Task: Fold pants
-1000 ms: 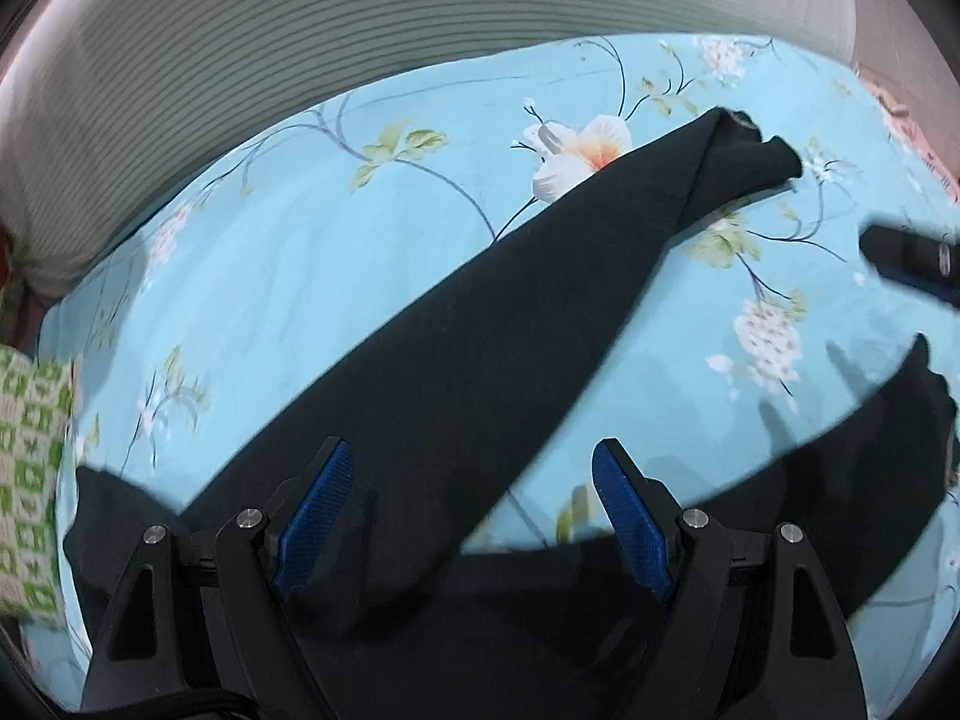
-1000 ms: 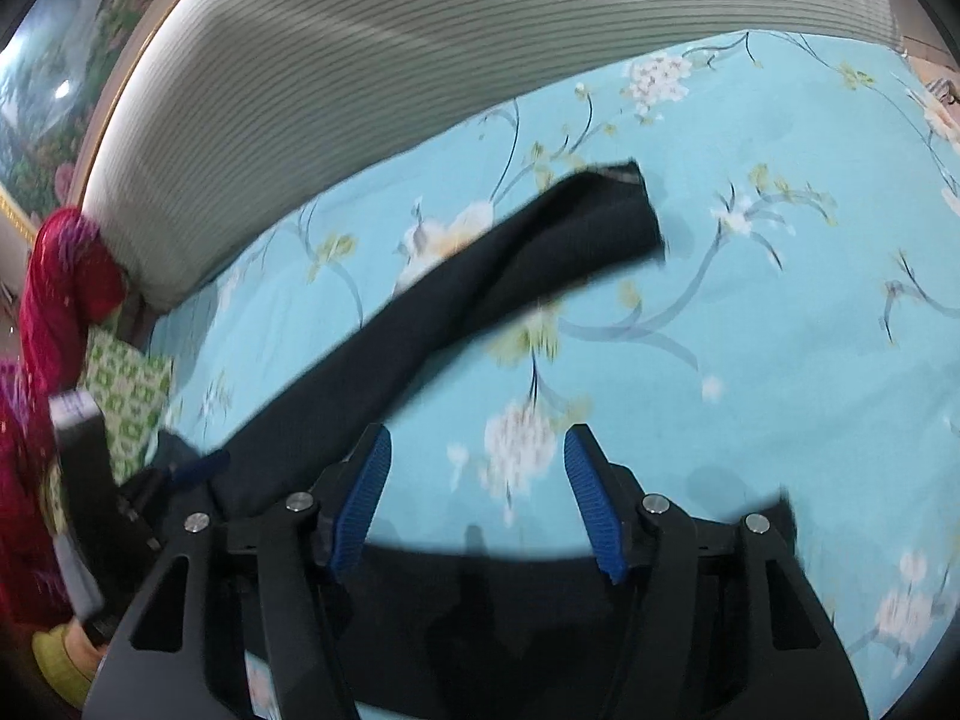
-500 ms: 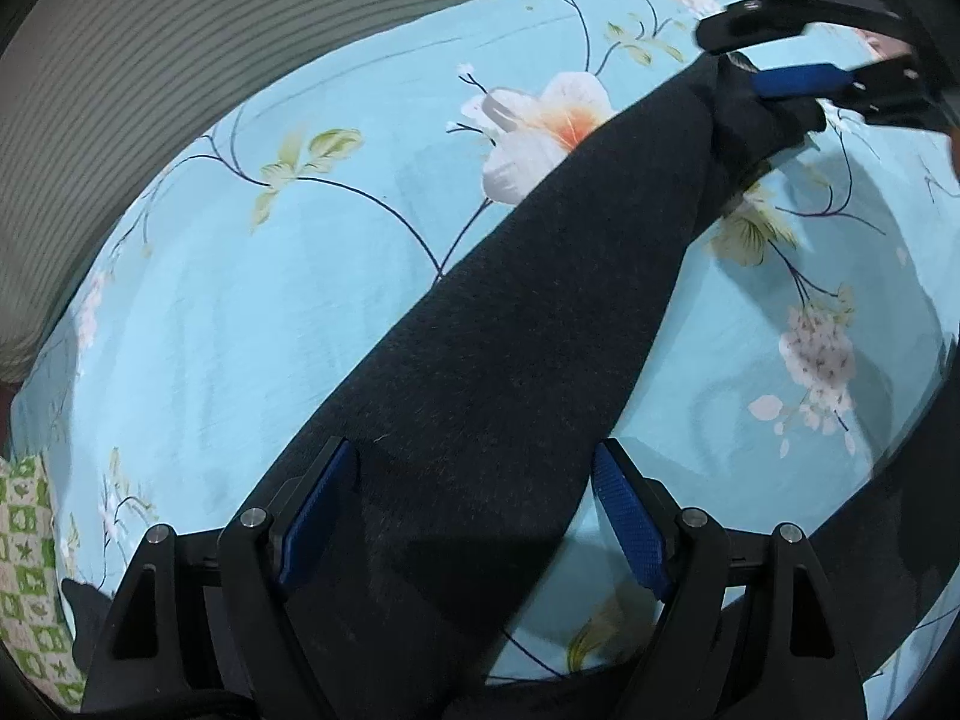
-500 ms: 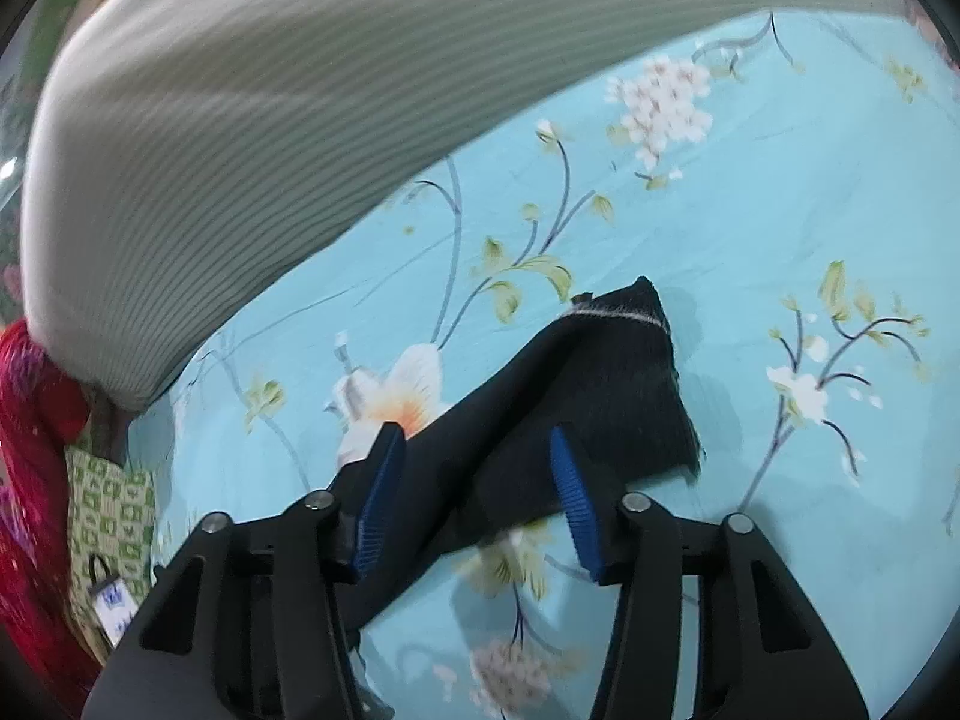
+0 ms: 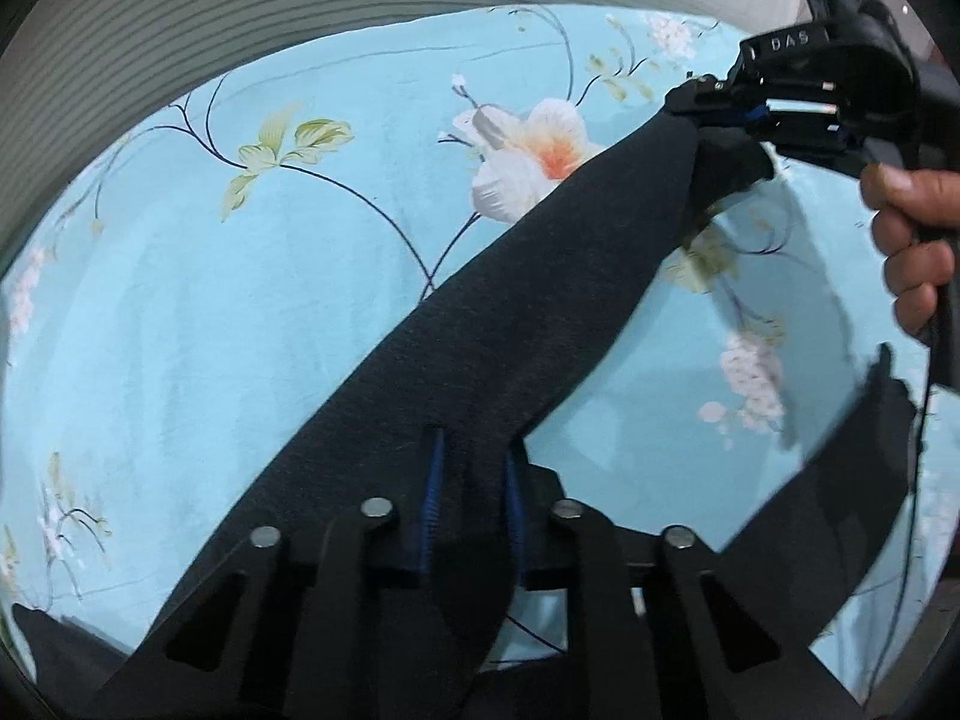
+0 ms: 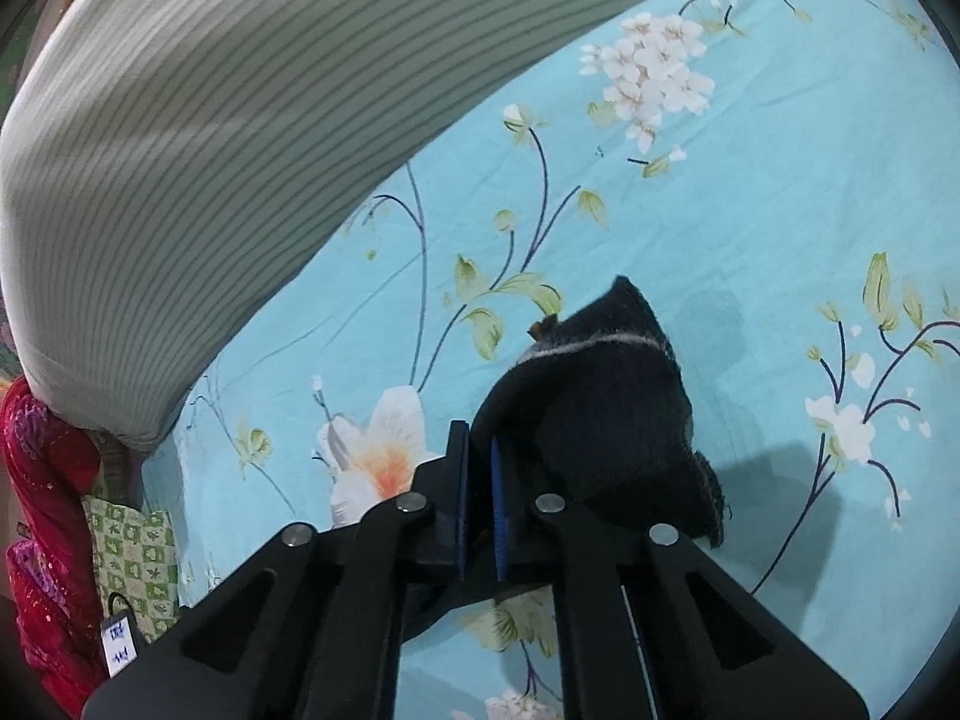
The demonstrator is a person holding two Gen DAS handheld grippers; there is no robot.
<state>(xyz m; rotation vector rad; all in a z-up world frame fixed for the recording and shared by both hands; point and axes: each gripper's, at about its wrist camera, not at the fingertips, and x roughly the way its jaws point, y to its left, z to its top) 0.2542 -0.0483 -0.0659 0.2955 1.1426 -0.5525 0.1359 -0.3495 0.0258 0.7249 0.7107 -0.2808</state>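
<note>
Dark pants (image 5: 510, 324) lie on a light blue floral bedsheet (image 5: 240, 276). One leg runs diagonally from lower left to upper right; the other leg (image 5: 840, 480) curves along the lower right. My left gripper (image 5: 471, 480) is shut on the near part of the diagonal leg. My right gripper (image 6: 477, 456) is shut on that leg's cuff end (image 6: 600, 396), which is bunched and shows a pale hem line. The right gripper also shows in the left wrist view (image 5: 720, 114), held by a hand (image 5: 918, 240) at the upper right.
A grey striped pillow or bolster (image 6: 210, 120) runs along the far edge of the bed (image 5: 240, 12). A red cloth (image 6: 42, 510) and a green patterned item (image 6: 132, 558) sit at the left edge.
Both grippers moved forward over the leg and closed: the left on the leg's near part, the right on the cuff, which is now bunched and lifted.
</note>
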